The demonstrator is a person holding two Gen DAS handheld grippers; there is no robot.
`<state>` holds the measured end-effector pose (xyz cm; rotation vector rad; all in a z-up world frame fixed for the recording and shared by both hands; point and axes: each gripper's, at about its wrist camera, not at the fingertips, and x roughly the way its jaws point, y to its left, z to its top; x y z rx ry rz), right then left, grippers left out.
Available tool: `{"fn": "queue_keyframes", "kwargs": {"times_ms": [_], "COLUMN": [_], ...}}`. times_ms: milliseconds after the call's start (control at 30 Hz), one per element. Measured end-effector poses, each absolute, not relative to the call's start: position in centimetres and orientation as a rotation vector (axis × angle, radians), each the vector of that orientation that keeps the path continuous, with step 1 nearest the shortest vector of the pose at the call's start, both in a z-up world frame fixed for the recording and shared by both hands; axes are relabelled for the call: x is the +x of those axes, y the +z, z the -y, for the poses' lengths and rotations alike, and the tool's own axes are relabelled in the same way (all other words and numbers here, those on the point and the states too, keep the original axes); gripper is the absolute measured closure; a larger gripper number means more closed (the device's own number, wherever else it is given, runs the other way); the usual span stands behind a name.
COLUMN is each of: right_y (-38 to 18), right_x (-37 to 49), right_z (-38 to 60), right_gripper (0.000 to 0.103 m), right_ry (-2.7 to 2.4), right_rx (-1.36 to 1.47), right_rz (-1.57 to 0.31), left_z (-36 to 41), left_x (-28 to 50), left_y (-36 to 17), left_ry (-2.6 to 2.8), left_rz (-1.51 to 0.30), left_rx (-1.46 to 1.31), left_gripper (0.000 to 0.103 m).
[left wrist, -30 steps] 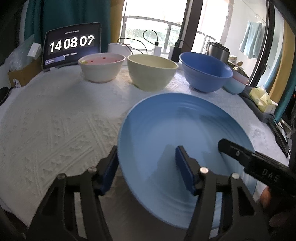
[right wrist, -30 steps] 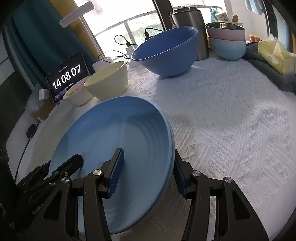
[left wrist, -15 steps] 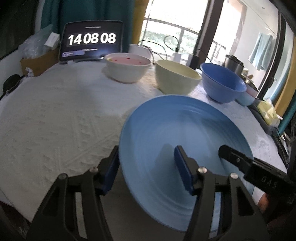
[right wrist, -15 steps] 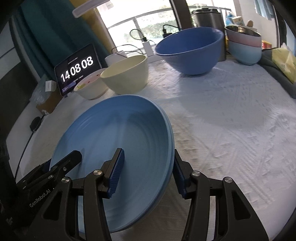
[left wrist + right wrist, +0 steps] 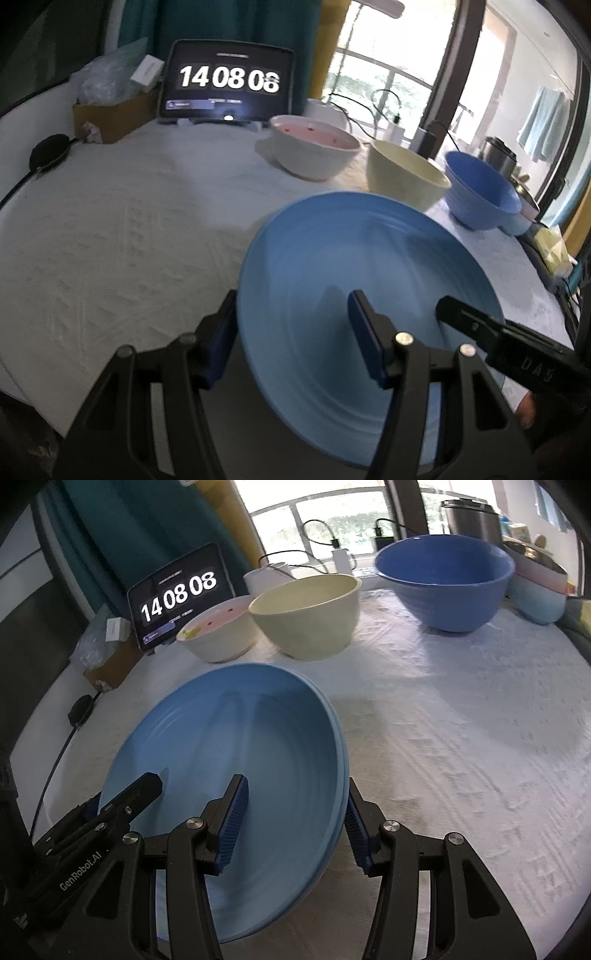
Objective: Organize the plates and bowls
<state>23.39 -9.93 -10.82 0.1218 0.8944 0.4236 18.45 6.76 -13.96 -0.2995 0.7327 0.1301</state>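
Blue plate [image 5: 354, 266] rim between fingers [image 5: 364, 343]

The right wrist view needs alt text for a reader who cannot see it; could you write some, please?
The right gripper clamps the rim of a light blue plate, which the left gripper also holds. Beyond it on the white tablecloth stand a white bowl, a cream bowl and a blue bowl.

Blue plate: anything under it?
The right wrist view shows a second rim just below the blue plate, likely another plate nested beneath. Beyond it lies white tablecloth. What sits directly under the plates' middle is covered and cannot be seen.
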Motion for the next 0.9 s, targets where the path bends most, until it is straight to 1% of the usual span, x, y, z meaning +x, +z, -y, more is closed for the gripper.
{"fn": "queue_keyframes", "kwargs": {"times_ms": [433,900], "right_y": [-10.8,-11.2], "right_x": [25.0,27.1], "right_z": [5.6,2.9], "right_gripper": [0.050,0.049], "right_ry": [0.473,0.495], "right_rx": [0.088,0.072], "right_rz": [-0.914,-0.929], "left_z": [-11.0,-12.9], "left_x": [19.0,20.0], "left_y": [-13.8,-14.0], "left_ry": [0.200,0.248], "left_rz": [-0.715,-0.727], "left_rx": [-0.340,-0.367], "left_gripper": [0.043,0.043]}}
